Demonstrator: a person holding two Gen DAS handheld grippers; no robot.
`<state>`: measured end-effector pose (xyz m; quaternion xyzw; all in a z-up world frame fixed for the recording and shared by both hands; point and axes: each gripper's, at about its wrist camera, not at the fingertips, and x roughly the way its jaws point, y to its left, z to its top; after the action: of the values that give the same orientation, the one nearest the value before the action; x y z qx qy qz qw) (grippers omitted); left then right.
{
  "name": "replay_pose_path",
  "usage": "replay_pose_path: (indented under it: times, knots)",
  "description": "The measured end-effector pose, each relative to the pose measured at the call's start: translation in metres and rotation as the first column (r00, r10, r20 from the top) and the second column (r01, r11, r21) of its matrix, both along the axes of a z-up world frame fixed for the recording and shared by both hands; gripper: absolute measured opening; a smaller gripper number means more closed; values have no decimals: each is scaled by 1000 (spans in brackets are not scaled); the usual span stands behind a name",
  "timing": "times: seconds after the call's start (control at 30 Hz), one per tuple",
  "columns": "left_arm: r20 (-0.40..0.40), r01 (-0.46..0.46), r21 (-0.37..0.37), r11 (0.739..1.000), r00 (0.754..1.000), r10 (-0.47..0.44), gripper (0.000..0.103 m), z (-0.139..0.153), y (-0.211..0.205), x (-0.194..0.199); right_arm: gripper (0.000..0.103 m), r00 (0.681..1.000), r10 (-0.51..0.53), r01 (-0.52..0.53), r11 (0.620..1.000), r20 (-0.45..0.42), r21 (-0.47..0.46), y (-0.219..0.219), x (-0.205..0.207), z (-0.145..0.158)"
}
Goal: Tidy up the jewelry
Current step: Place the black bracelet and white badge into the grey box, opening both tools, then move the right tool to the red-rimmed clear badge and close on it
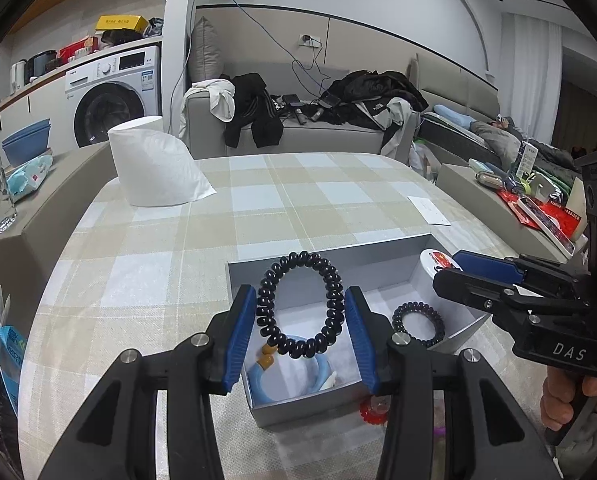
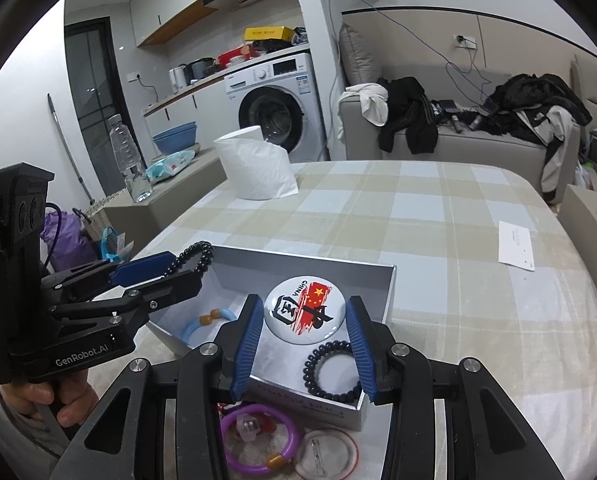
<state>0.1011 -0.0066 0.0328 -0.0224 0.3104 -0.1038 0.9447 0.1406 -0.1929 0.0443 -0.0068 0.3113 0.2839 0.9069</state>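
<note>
Left wrist view shows my left gripper (image 1: 300, 328) squeezing a big black bead bracelet (image 1: 300, 304) over the silver box (image 1: 330, 252). My right gripper (image 2: 305, 344) is open above the round badge (image 2: 303, 307) and small black bracelet (image 2: 332, 372) inside.

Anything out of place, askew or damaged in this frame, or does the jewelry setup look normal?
Nothing looks damaged or spilled. The left gripper holds a dark beaded bracelet over the grey box. A purple bangle and a round badge lying face-down are outside the box, so not yet sorted.
</note>
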Motion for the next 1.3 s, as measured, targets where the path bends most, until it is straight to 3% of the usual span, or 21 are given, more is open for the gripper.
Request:
replay_pose_path:
  times: [0.17,0.3,0.33,0.4,0.43,0.5,0.63,0.83,1.07,1.3]
  knots:
    - [-6,4,-7,1000,1000,-4,43,1,-2,-2,46,1000,-14,14,1000,-5,1,-2,2,-1]
    - [1,-1,-3,1000,1000,1,47,4,-3,-5,62,1000,-16,16,1000,11,17,-6,-2,4]
    - [4,-5,3,1000,1000,5,53,6,-4,-7,69,1000,-16,16,1000,17,20,-8,-4,6]
    - [24,-15,13,1000,1000,14,77,10,-5,-12,83,999,-15,15,1000,28,24,-13,-11,8]
    - [37,-17,9,1000,999,16,82,12,-4,-16,93,999,-18,18,1000,33,24,-16,-15,8]
    - [56,-10,-17,1000,998,11,97,15,-3,-22,103,999,-30,29,999,39,22,-23,-23,8]
    - [86,16,-60,998,996,-11,102,18,-1,-37,103,997,-65,64,998,46,26,-40,-36,7]
    - [72,6,-51,999,997,-3,102,3,-2,-49,103,995,-99,99,995,9,20,-54,-40,-4]
    - [11,5,-28,1000,1000,-4,102,-16,-2,-47,103,997,-58,59,998,-54,15,-48,-39,-24]
    - [-28,36,-83,996,999,-39,102,-24,2,-49,103,998,-19,15,999,-66,-48,-37,-45,-34]
